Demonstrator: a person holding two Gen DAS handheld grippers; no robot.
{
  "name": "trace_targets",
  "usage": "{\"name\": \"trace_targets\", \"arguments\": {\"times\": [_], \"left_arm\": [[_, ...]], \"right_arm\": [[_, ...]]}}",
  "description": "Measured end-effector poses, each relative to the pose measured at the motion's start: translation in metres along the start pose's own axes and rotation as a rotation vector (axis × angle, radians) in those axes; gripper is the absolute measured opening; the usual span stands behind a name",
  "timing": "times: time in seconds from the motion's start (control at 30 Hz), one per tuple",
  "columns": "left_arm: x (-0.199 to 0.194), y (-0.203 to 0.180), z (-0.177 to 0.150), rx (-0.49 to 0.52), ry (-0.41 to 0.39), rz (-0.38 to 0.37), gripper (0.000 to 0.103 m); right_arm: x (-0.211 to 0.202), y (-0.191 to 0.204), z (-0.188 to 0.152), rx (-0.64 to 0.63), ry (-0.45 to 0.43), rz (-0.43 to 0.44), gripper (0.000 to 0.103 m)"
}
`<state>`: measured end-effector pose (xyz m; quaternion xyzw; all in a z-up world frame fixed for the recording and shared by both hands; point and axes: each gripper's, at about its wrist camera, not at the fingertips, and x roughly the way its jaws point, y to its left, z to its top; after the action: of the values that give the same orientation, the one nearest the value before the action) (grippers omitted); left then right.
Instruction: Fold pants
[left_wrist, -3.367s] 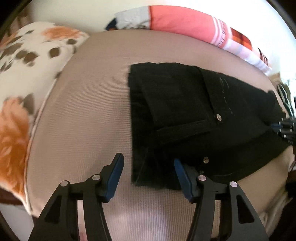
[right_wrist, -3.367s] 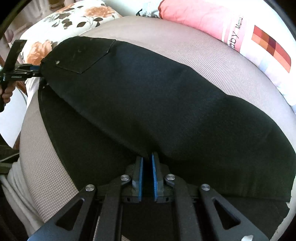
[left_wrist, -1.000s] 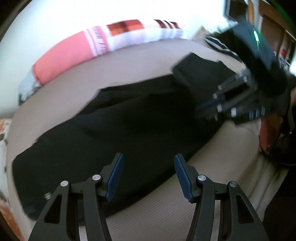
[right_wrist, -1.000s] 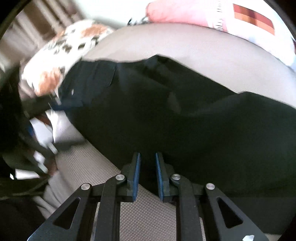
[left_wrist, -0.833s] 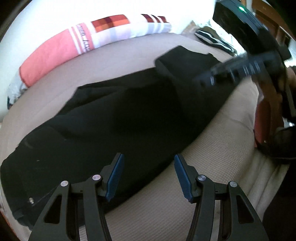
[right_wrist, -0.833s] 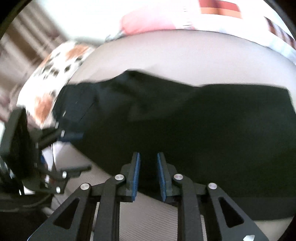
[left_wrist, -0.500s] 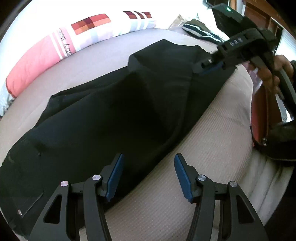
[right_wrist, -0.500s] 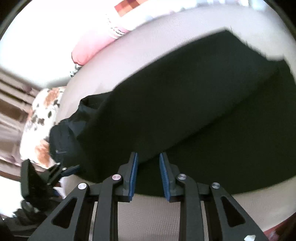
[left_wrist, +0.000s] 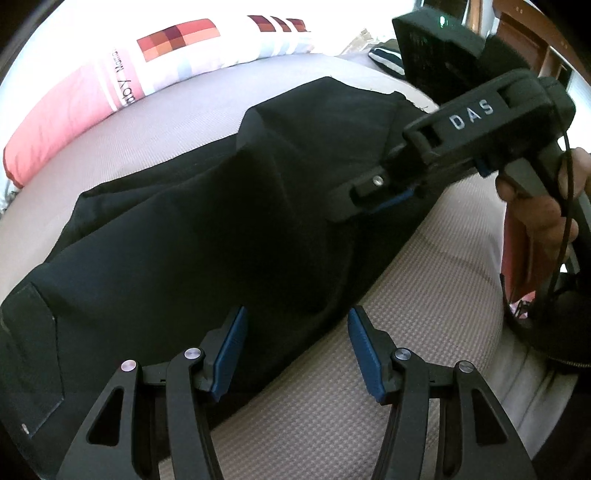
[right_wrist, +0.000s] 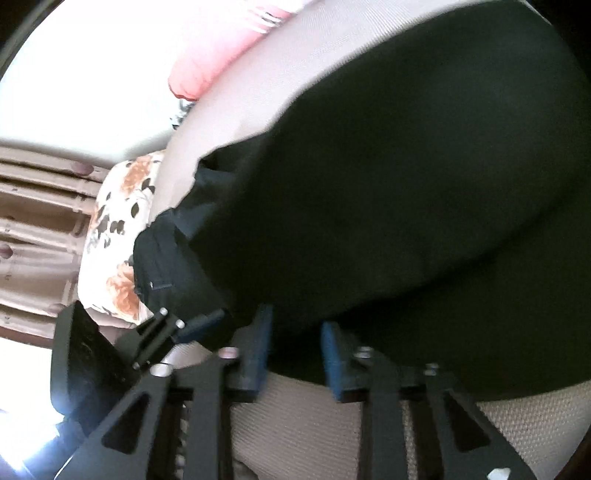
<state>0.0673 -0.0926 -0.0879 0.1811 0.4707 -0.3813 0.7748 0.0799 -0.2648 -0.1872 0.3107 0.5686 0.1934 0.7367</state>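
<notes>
My left tool (left_wrist: 293, 354) is spread wide, its blue pads straddling the near edge of the black pants (left_wrist: 207, 236), which lie lengthwise across the beige mattress (left_wrist: 424, 295). A back pocket (left_wrist: 33, 365) shows at the left end of the pants. My right tool (right_wrist: 295, 354) has its pads parted too, with the near edge of the pants (right_wrist: 406, 166) lying between them and nothing pinched. In the left view the right tool (left_wrist: 384, 192) hangs over the far end of the pants, its black body marked "DAS" in white letters. Along the far edge of the mattress rests a pink and white pillow (left_wrist: 122, 74) with checkered squares and partly readable writing ending in "by". A floral pillow (right_wrist: 118, 229) sits at the mattress's left end.
</notes>
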Motion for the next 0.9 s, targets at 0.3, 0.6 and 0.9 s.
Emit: {"name": "trace_targets", "arguments": {"times": [0.3,0.6,0.9], "left_arm": [[0.009,-0.003,0.015,-0.041,-0.015,-0.003,0.009],[0.005,-0.002,0.013,-0.08,-0.02,-0.025,0.008],[0.012,0.002,0.013,-0.121,-0.001,-0.037,0.008]], "right_arm": [[-0.012,0.001,0.004,0.02,-0.056,0.024,0.019],[-0.043,-0.065,0.028,0.147,-0.207,-0.045,0.027],[-0.118,-0.158,0.072,0.324,-0.44,-0.128,0.024]]}}
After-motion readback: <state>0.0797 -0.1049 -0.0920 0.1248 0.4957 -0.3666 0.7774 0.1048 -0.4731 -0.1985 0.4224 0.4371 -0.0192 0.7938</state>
